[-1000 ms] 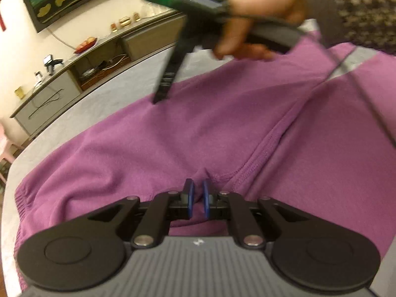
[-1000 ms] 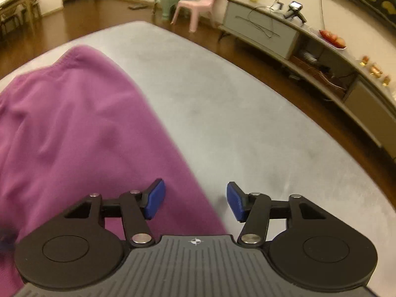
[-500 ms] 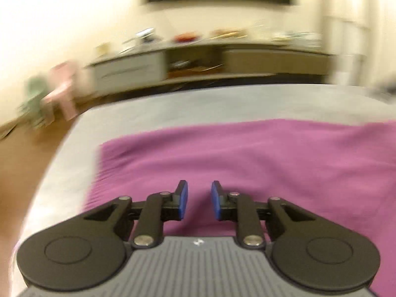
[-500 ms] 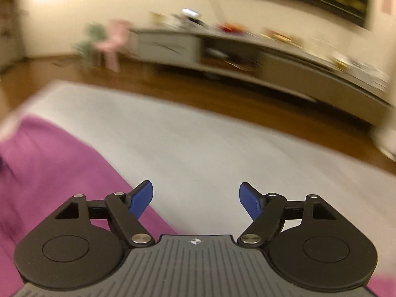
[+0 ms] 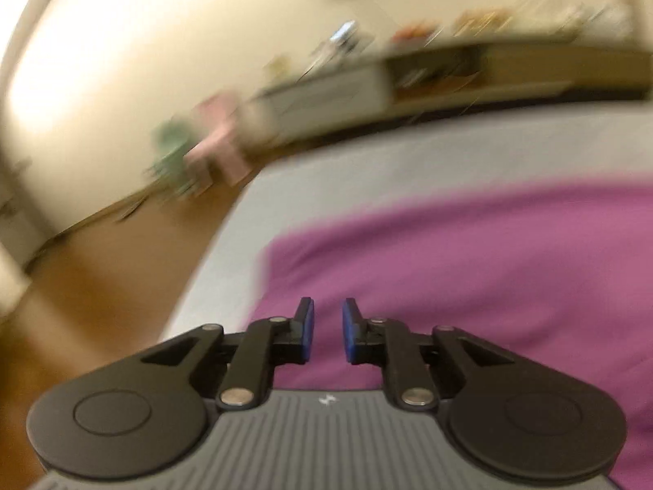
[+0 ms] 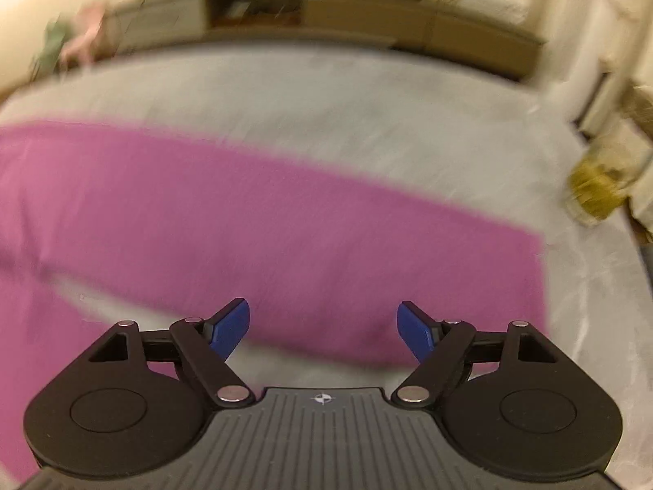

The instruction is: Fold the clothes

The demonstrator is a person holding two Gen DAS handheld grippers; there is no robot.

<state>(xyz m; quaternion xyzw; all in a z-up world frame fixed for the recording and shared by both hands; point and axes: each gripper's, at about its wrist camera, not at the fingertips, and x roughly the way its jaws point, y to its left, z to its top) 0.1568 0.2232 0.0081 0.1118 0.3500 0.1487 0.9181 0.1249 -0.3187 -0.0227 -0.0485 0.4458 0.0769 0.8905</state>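
A purple garment [image 5: 469, 269] lies spread flat on a grey padded surface [image 5: 408, 163]. In the left wrist view my left gripper [image 5: 326, 330] hovers over the garment's near left corner. Its blue pads stand a narrow gap apart with nothing between them. In the right wrist view the garment [image 6: 245, 220] runs as a long band across the grey surface [image 6: 326, 102]. My right gripper [image 6: 324, 328] hangs above the band's near edge, close to its right end. Its jaws are opening wide, and only cloth far below shows between them. Both views are blurred by motion.
A low cabinet [image 5: 449, 77] runs along the far wall and shows in the right wrist view too [image 6: 367, 12]. A pink chair [image 5: 220, 143] and a green chair [image 5: 175, 159] stand on the wooden floor [image 5: 102, 286]. A yellow-brown bundle [image 6: 600, 188] sits at the right.
My left gripper let go of the purple fold, parted slightly and swung toward the garment's left corner. My right gripper widened and swept along the garment to its right end.
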